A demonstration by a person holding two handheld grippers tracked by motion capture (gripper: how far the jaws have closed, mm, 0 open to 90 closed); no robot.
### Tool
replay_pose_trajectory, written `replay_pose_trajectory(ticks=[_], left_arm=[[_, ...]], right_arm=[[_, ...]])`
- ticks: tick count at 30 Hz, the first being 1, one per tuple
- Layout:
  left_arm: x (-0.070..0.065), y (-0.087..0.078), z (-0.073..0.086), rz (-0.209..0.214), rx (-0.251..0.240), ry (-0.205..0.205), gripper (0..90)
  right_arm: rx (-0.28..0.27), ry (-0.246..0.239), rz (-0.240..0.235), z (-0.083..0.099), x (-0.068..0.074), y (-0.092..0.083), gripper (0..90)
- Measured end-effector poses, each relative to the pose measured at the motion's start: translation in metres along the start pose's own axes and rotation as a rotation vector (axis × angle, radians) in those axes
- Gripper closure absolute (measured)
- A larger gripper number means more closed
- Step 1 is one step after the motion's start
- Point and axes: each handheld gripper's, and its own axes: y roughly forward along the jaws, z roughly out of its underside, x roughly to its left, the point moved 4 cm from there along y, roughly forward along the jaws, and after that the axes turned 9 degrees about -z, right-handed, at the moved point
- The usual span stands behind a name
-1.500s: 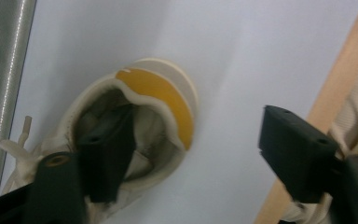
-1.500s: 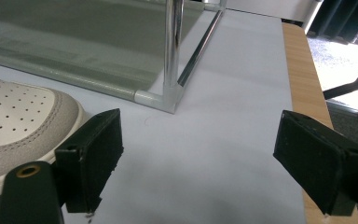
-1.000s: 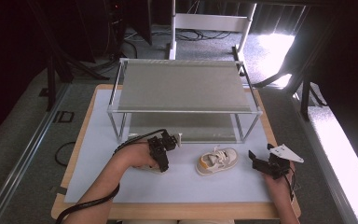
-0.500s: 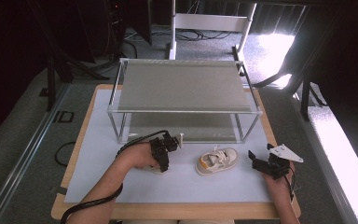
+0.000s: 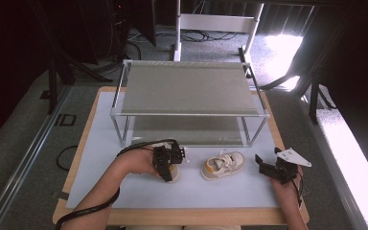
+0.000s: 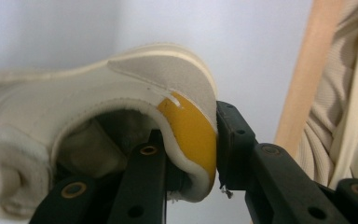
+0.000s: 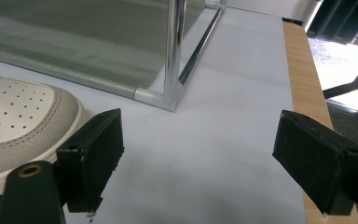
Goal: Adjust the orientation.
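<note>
we saw the left claw [image 6: 191, 186] clenched on a shoe's heel [image 6: 191, 135]; the right claw [image 7: 198, 163] gaped beside another shoe [image 7: 18, 121].

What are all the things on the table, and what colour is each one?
Shoes: two, cream with a yellow heel patch; one on the white mat in front of the rack, the other clamped at its heel by the left gripper.
Rack: one, silver tubes with two grey shelves, at the back of the mat.
Mat: one, white, covering the table.
Table: one, wooden, showing at the edges.
Left gripper: black, shut on a shoe.
Right gripper: black, jaws open, just right of the loose shoe.
Forearms: two, coming in from the bottom.
</note>
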Motion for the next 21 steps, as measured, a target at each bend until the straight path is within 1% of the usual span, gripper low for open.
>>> replay_pose_trajectory(ticks=[1, 2, 3, 5, 6, 7, 8, 9, 11, 13, 14, 15, 16, 19, 21], left_arm=[[-0.002, 0.000, 0.000, -0.003, 0.000, 0.028, 75.0], [-0.005, 0.001, 0.001, 0.002, -0.003, 0.045, 75.0], [-0.006, 0.002, 0.002, -0.001, -0.005, 0.085, 74.9], [-0.012, 0.005, 0.006, 0.003, -0.004, 0.139, 74.6], [-0.012, 0.007, 0.007, 0.000, 0.003, 0.150, 73.9], [-0.014, 0.009, 0.008, 0.006, 0.015, 0.151, 73.3], [-0.015, 0.010, 0.009, 0.005, 0.027, 0.163, 73.3], [-0.016, 0.012, 0.010, 0.002, 0.031, 0.148, 72.3], [-0.017, 0.014, 0.010, -0.004, 0.055, 0.129, 69.9], [-0.016, 0.015, 0.010, -0.020, 0.066, 0.101, 62.8], [-0.016, 0.015, 0.009, -0.033, 0.064, 0.096, 61.8], [-0.016, 0.014, 0.009, -0.043, 0.060, 0.091, 58.3], [-0.015, 0.014, 0.009, -0.039, 0.056, 0.081, 57.7], [-0.015, 0.015, 0.011, -0.042, 0.040, 0.070, 56.4], [-0.015, 0.016, 0.013, -0.038, 0.036, 0.061, 55.9]], right_arm=[[0.001, 0.000, 0.000, 0.000, 0.000, 0.000, 15.4], [0.000, 0.000, 0.000, 0.000, 0.000, 0.000, 15.4], [-0.001, 0.000, 0.000, 0.000, 0.000, 0.000, 15.4], [-0.002, 0.002, -0.001, 0.000, 0.000, 0.000, 15.4], [-0.003, 0.002, -0.002, 0.000, 0.000, 0.000, 15.4], [-0.003, 0.002, -0.002, 0.000, 0.000, 0.000, 15.4], [-0.003, 0.001, -0.003, 0.000, 0.000, 0.000, 15.4], [-0.003, 0.001, -0.002, 0.000, 0.000, 0.000, 15.4], [-0.001, 0.000, -0.002, 0.000, 0.000, 0.000, 15.4], [-0.001, 0.000, -0.002, 0.000, 0.000, 0.000, 15.4], [0.001, -0.001, -0.002, 0.000, 0.000, 0.000, 15.4], [0.001, 0.000, -0.003, 0.000, 0.000, 0.000, 15.4], [-0.001, 0.002, -0.004, 0.000, 0.000, 0.000, 15.3], [-0.011, 0.011, 0.000, 0.000, -0.001, -0.001, 15.3], [-0.017, 0.016, -0.011, 0.000, -0.001, -0.002, 15.1]])
